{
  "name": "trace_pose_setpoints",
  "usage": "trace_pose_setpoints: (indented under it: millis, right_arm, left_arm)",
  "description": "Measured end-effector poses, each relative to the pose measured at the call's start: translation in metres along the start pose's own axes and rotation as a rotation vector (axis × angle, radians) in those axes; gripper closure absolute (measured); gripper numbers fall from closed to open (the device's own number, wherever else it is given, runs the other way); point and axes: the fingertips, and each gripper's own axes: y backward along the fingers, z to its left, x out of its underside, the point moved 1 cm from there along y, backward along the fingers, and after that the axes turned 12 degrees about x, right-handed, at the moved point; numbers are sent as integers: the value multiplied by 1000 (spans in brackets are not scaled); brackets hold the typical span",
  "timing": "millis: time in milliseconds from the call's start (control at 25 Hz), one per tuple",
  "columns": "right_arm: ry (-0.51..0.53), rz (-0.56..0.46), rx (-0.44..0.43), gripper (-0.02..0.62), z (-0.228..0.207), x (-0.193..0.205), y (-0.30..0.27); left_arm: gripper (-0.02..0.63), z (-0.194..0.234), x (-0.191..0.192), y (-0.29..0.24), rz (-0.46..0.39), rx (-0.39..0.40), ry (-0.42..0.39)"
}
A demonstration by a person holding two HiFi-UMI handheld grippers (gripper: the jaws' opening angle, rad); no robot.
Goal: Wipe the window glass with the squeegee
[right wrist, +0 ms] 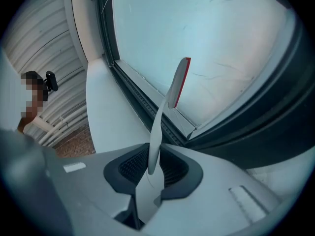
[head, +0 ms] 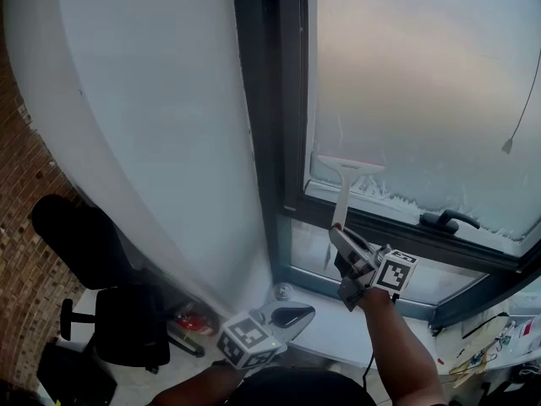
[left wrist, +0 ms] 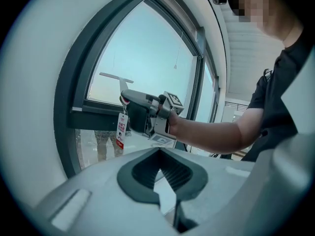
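Right gripper (right wrist: 150,167): jaws clamped on the squeegee (right wrist: 170,90) handle. The blade is ahead and above, at the lower edge of the window glass (head: 423,83). Left gripper (head: 296,315): jaws closed, empty, low beside the right.

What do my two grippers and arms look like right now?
The left gripper and right gripper are both light grey, with dark ribbed pads and a cube of black-and-white square markers each. The person wears a black short-sleeved shirt; forearms are bare.

Office: black swivel chair (head: 127,324) (brick wall (head: 25,260) beside), large framed window (head: 423,83).
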Motion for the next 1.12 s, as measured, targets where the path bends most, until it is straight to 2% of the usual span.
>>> trace_pose_setpoints:
  millis: [480, 1120]
  right_arm:
    - [-114, 26, 65, 503, -36, 45, 17]
    - [-181, 20, 58, 505, -47, 57, 21]
  left_arm:
    - [606, -1, 1, -1, -7, -2, 0]
    - [606, -5, 3, -4, 6, 2, 14]
